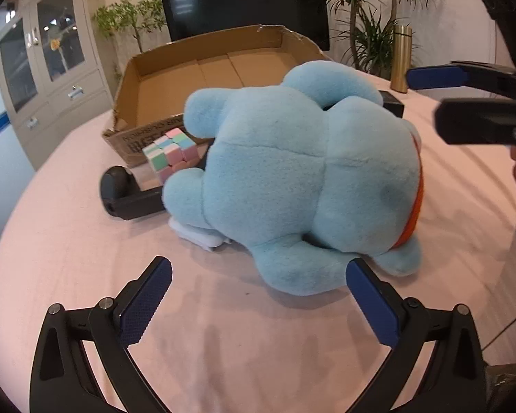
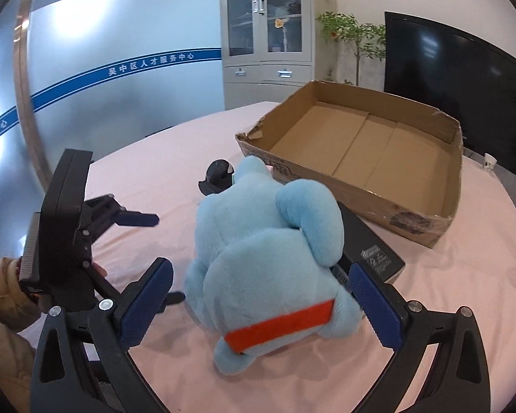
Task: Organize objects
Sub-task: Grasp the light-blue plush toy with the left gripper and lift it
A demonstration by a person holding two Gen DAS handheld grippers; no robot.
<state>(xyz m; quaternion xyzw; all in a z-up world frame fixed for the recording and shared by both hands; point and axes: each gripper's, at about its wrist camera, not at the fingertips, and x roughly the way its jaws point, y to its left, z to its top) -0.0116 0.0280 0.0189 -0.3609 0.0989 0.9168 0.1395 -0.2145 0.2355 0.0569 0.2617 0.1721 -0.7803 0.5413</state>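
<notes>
Plush toy point(image 1: 302, 186), big blue one, lies face down mid-tabletop, just in front of the empty cardboard box point(image 1: 175, 79). Going left to right: a black handle-shaped gadget point(image 1: 120, 189) and a pastel puzzle cube point(image 1: 170, 153) sit tucked against its left side, with a black flat box point(image 2: 371, 247) on its right. Left gripper point(image 1: 258, 296) hovers near it, jaws spread wide, holding nothing. Right gripper point(image 2: 261, 299) straddles its collar end, jaws also wide apart. My guess: grab shallow fur and it'll slip, or drag the cube along.
</notes>
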